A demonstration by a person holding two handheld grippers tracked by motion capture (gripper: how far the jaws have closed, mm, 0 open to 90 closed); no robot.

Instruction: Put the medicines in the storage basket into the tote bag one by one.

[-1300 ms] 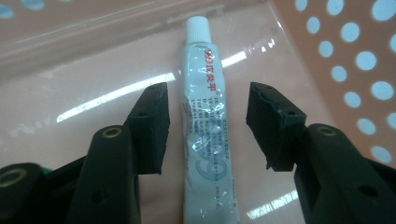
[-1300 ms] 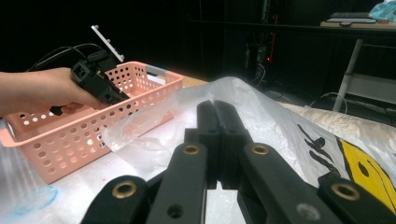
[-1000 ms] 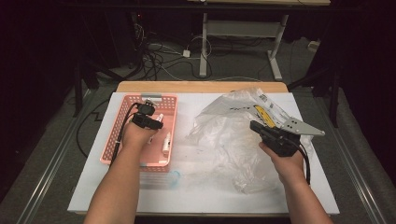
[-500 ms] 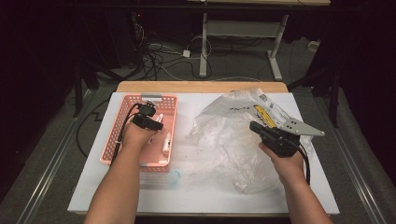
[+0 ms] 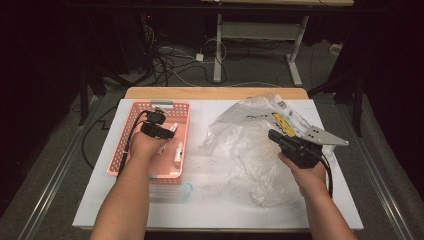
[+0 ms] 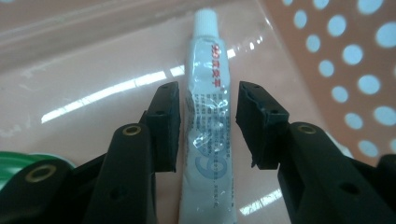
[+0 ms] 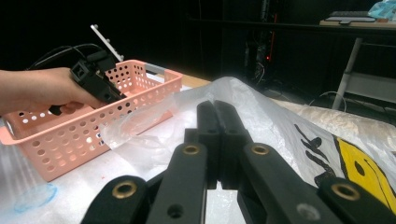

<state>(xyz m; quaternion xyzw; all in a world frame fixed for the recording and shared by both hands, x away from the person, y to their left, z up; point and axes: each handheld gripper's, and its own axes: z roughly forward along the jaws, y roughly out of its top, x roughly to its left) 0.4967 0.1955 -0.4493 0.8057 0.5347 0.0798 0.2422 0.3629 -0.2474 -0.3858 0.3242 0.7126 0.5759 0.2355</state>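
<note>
inside the pink basket (image 6: 327,70), a white tube (image 6: 210,135) between the half-closed, closing left gripper (image 6: 208,126)

1. You work at a white-topped table (image 5: 210,205) with a wooden far edge.
2. Beyond it you see a grey floor (image 5: 250,70) strewn with black cables (image 5: 165,60).
3. A white desk frame (image 5: 260,35) stands further back.
4. The surrounding room is dark.
</note>
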